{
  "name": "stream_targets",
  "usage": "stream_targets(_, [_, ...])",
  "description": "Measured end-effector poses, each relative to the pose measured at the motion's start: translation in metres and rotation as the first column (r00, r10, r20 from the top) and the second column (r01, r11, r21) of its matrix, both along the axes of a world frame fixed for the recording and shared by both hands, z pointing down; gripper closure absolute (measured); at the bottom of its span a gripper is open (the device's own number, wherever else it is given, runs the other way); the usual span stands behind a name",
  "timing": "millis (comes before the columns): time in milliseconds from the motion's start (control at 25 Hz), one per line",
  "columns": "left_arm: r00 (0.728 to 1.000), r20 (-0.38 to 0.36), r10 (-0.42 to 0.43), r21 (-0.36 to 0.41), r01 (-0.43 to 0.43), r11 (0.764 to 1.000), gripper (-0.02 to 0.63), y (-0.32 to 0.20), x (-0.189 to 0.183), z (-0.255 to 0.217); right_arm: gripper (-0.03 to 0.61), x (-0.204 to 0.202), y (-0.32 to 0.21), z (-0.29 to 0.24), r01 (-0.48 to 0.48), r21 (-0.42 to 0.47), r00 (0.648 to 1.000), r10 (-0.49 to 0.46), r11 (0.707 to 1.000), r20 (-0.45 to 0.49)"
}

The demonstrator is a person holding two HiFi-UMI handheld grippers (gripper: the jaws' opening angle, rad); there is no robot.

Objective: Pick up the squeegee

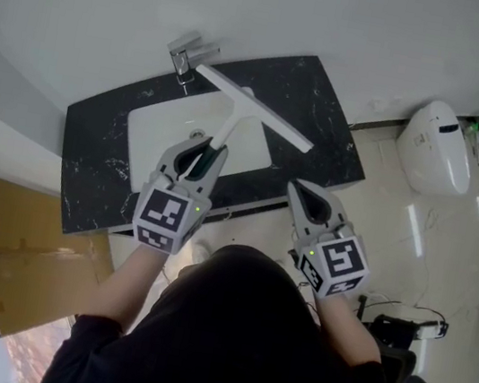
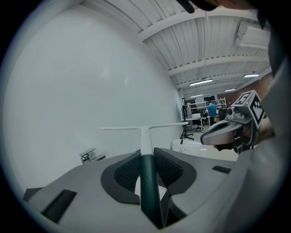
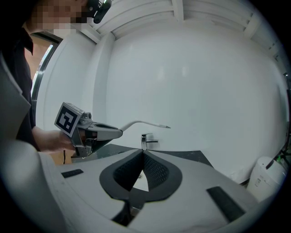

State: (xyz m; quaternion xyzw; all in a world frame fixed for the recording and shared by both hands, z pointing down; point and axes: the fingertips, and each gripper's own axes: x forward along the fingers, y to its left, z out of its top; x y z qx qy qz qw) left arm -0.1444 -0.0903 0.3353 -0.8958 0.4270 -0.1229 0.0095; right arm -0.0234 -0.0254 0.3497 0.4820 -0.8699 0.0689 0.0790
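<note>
The squeegee (image 1: 254,107) has a long white blade and a white neck that runs into a dark green handle (image 2: 148,182). My left gripper (image 1: 203,145) is shut on that handle and holds the squeegee raised over the white sink basin (image 1: 153,140), blade pointing away toward the wall. In the left gripper view the blade (image 2: 144,129) lies level ahead of the jaws. My right gripper (image 1: 305,195) hangs to the right of it, over the counter's front edge, jaws shut with nothing between them (image 3: 142,153). From the right gripper view the left gripper (image 3: 97,132) and the squeegee's blade (image 3: 148,123) show at left.
A black marble counter (image 1: 323,127) surrounds the basin, with a chrome faucet (image 1: 185,59) at the back against the white wall. A white toilet (image 1: 436,146) stands on the floor to the right. A brown board (image 1: 23,259) lies at lower left.
</note>
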Motion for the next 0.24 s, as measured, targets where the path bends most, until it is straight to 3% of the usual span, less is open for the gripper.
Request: stream_targets(240, [1.000, 0.001, 0.000, 0.005, 0.000, 1.000, 0.512, 0.0007, 0.0018, -0.0003, 0.575, 0.0008, 0.0038, 0.0007, 0.012, -0.024, 1.000, -0.012, 1.000, -0.018])
